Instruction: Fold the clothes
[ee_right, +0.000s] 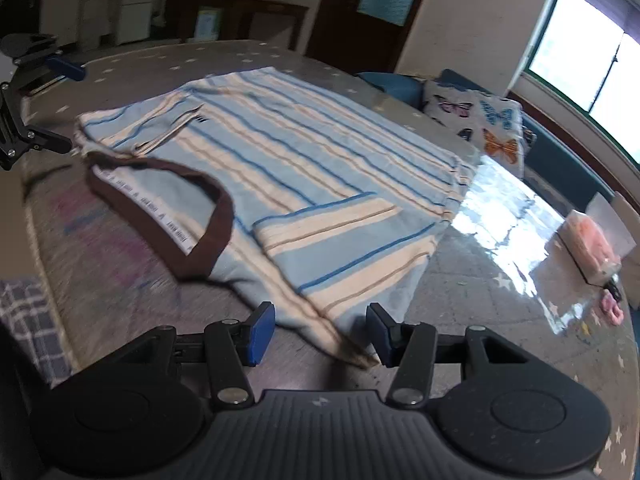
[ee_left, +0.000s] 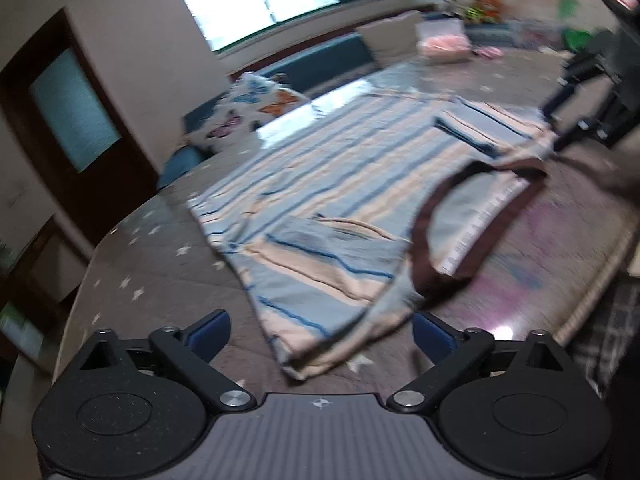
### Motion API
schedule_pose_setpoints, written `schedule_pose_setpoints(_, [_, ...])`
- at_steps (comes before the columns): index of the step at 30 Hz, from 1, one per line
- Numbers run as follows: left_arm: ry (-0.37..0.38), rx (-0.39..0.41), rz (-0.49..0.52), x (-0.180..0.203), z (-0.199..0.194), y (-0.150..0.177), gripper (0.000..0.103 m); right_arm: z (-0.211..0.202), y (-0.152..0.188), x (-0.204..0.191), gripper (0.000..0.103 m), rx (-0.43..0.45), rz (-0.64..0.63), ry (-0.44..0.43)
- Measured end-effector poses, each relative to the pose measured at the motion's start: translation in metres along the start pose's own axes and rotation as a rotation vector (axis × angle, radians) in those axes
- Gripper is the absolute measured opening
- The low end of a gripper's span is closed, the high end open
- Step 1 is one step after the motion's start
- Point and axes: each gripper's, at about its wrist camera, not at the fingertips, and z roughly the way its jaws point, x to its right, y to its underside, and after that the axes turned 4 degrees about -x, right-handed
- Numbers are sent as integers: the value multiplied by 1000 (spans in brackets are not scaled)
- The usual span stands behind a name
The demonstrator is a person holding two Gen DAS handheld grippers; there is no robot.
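Lying flat, blue-and-cream striped shirt (ee_right: 304, 168) shows brown collar (ee_right: 160, 204).

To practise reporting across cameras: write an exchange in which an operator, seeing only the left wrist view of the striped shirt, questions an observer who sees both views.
Operator: Is the right gripper gripping anything?
Observer: No. The right gripper is open; its pads do not press on the striped shirt.
Operator: What lies between the pads?
Observer: A shirt corner with a dark brown tip, lying flat on the table.
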Motion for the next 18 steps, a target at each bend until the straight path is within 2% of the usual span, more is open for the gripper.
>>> schedule_pose_setpoints(2, [30,-5,28,2,1,1,85,1,1,-2,51,-10,-30,-11])
schedule_pose_setpoints(5, [69,-10,51,1,8,1,77,2,0,-3,51,-18,-66,-26])
schedule_pose_setpoints(9, [115,-32,63,-8,21,0,64,9,-4,4,47,-24,-57,-55])
schedule_pose_setpoints(10, [128,-32,59,-10,22,-1,61,11,-5,7,41,-27,-52,-64])
schedule_pose_setpoints(11, [137,-36,59,-12,25,-1,54,12,-6,9,39,-30,-44,-75])
schedule_pose_setpoints(13, [173,-45,66,-16,27,-3,44,15,-8,14,21,-38,-21,-94])
schedule_pose_setpoints(18, [229,-57,103,-21,31,-5,42,17,-9,17,21,-47,-23,-102])
